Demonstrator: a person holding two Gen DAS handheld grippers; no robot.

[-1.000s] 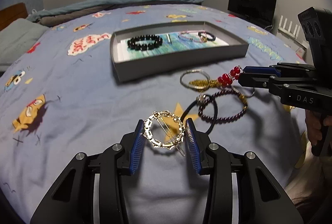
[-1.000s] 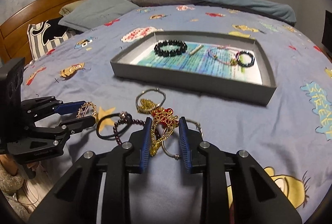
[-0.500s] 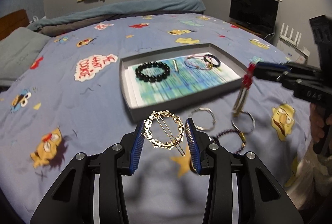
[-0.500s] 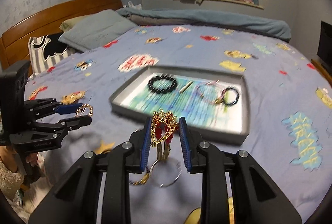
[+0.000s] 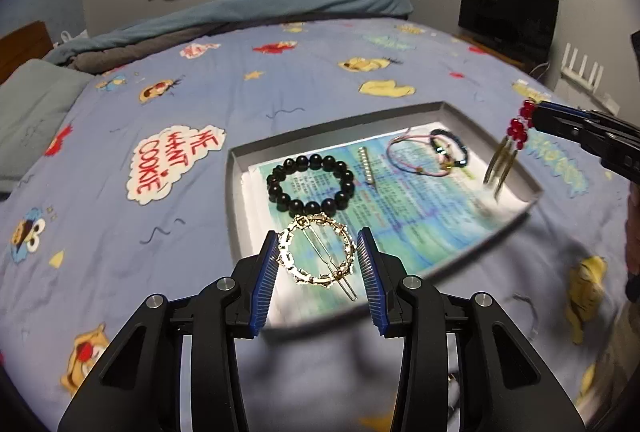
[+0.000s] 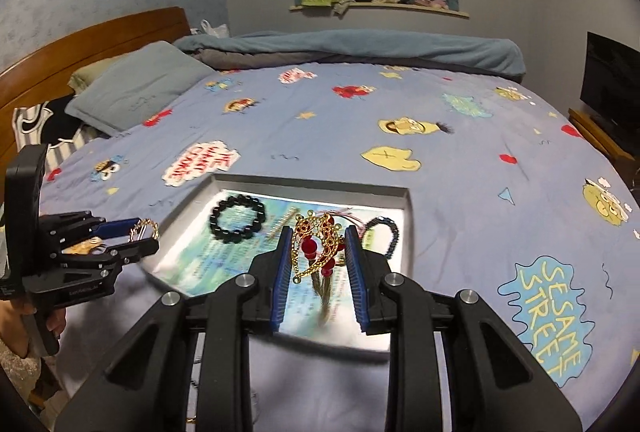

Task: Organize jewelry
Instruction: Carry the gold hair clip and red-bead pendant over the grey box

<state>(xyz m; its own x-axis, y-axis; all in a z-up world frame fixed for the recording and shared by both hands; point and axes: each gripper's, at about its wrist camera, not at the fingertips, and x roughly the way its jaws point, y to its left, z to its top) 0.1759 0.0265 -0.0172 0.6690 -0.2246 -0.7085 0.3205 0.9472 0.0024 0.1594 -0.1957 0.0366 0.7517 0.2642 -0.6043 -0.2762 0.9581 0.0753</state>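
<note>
My left gripper (image 5: 318, 252) is shut on a round gold hair clip (image 5: 318, 250), held in the air over the near edge of a shallow grey tray (image 5: 236, 200). The same left gripper (image 6: 138, 234) shows at the left of the right wrist view. My right gripper (image 6: 318, 250) is shut on a gold ornament with red beads (image 6: 318, 248), its gold tassels dangling over the tray (image 6: 312, 190); it enters the left wrist view at the right (image 5: 528, 120). Inside the tray lie a black bead bracelet (image 5: 310, 184), a silver bar clip (image 5: 367, 166), a pink cord bracelet (image 5: 408, 156) and a dark bead bracelet (image 5: 450, 148).
The tray sits on a blue cartoon-print bedspread (image 5: 160, 92). A grey pillow (image 6: 136, 84) and wooden headboard (image 6: 92, 40) lie at the left, a rolled blanket (image 6: 360, 48) along the far side. A dark screen (image 5: 506, 16) stands by the right wall.
Both grippers rose off the bedspread with their pieces and moved forward over the tray. The loose bracelets that lay on the bedspread have dropped out of view below.
</note>
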